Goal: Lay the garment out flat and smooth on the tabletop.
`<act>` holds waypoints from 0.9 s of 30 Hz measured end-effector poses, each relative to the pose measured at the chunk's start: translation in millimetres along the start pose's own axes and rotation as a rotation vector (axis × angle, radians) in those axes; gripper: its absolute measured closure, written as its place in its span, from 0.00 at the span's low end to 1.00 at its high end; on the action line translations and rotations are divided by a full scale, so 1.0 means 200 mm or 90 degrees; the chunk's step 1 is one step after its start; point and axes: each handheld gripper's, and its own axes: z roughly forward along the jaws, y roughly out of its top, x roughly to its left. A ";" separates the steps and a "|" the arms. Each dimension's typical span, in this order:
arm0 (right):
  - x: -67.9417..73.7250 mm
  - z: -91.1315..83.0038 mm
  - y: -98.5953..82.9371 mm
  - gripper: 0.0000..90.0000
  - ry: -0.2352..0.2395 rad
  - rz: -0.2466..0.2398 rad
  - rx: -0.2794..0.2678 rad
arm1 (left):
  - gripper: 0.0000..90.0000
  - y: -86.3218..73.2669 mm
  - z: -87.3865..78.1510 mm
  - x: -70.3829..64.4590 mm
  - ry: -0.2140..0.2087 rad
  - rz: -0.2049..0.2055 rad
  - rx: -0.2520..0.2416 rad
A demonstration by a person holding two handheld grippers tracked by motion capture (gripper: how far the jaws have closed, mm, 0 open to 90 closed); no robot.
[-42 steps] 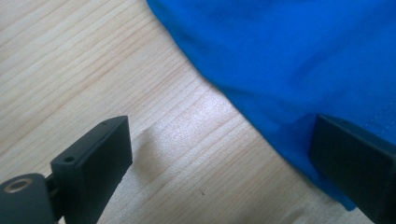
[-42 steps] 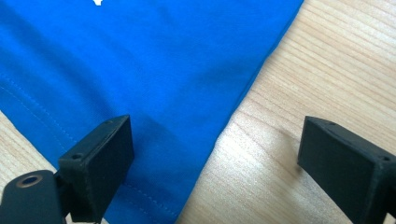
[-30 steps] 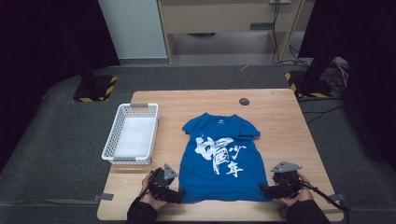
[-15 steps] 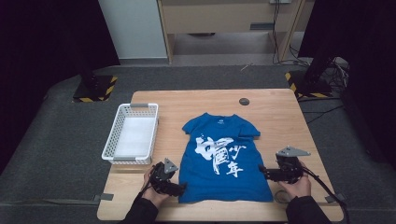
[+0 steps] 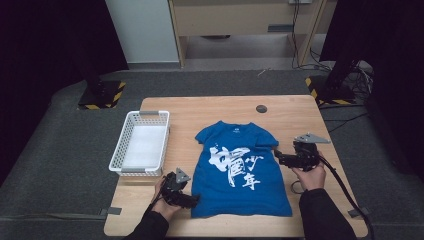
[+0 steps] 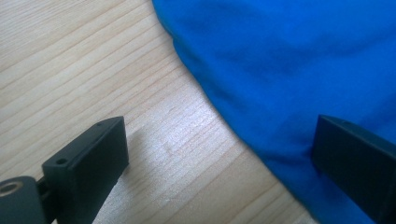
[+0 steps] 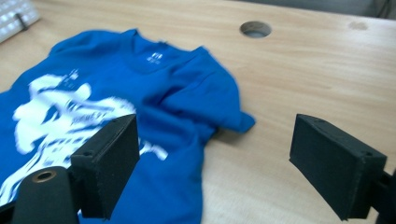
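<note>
- Straddling the lower left corner of the blue T-shirt (image 6: 299, 70), the left gripper (image 6: 219, 154) has its fingers (image 6: 88, 163) spread wide: one sits on bare wood, the other over the blue cloth, and the hem edge runs between them. Nothing is clamped.
- Seen from the high view, that left gripper (image 5: 187, 199) lies low on the surface (image 5: 225, 107), held by the person's left hand (image 5: 165, 200), its tips just at the shirt's bottom left corner.
- The right gripper (image 7: 215, 163) also has its fingers (image 7: 109, 161) parted wide and empty; between and just ahead of them lies the shirt's right sleeve (image 7: 224, 105), rumpled, with bare wood to one side.
- In the high view the right gripper (image 5: 280, 157) points toward the shirt's right sleeve edge, with the right hand (image 5: 311, 175) behind it and a black cable trailing off.
- The T-shirt (image 5: 240, 170) lies flat, print side up, collar away from the person, with white characters (image 5: 235, 165) across the chest.
- Beyond the right fingers, past the collar, a round hole (image 7: 255, 29) is set in the surface.
- Well off to the side of the left fingers stands a white basket (image 5: 119, 150).
</note>
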 end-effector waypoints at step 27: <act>-0.05 0.38 0.14 0.26 -0.041 0.039 0.024 | 0.00 -0.01 0.01 0.01 -0.004 -0.010 -0.006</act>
